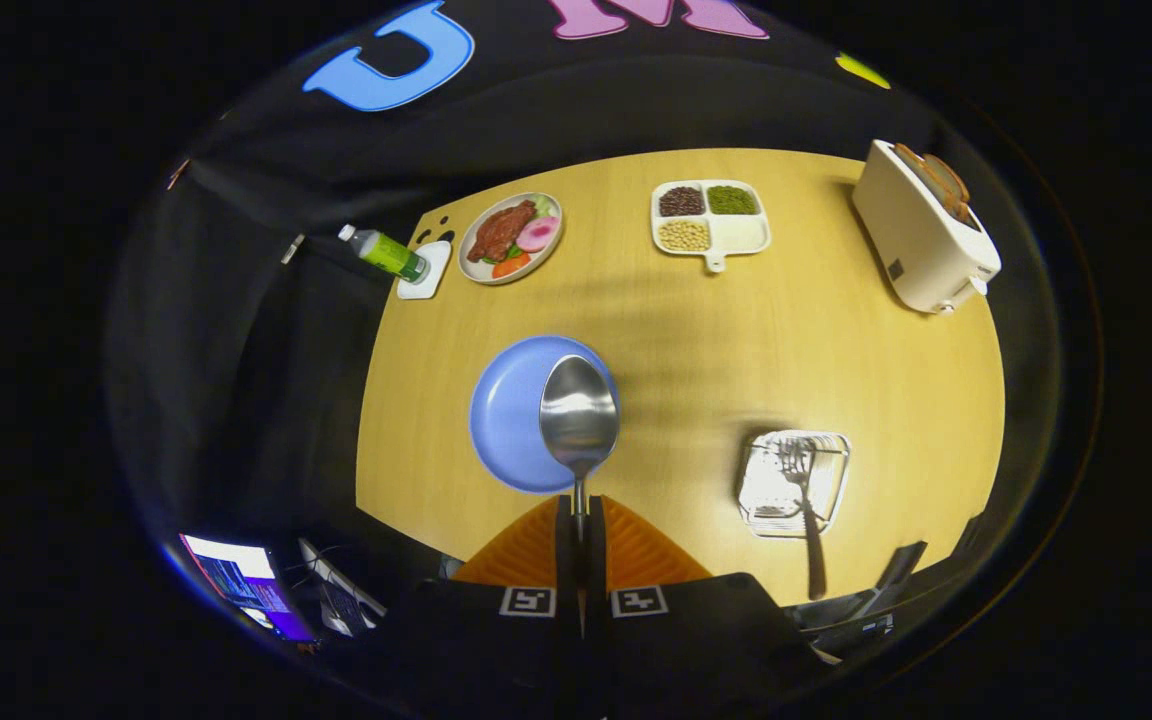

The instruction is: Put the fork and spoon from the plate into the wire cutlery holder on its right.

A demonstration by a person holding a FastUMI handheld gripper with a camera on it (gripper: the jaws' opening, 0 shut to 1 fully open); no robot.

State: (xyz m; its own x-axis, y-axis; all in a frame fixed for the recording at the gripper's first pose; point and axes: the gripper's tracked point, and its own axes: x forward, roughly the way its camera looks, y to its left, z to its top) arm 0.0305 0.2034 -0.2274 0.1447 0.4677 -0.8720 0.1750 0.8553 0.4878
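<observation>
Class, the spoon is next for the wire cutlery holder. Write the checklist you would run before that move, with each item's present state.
1. Gripper shut on spoon handle: ok.
2. Spoon lifted above the blue plate: ok, bowl points ahead of the fingers.
3. Fork already in the wire cutlery holder: ok, handle sticks out.
4. Room left in the holder beside the fork: cannot tell.
5. Table between plate and holder free of obstacles: ok.
6. Grip firm enough to tilt the spoon: cannot tell.
</observation>
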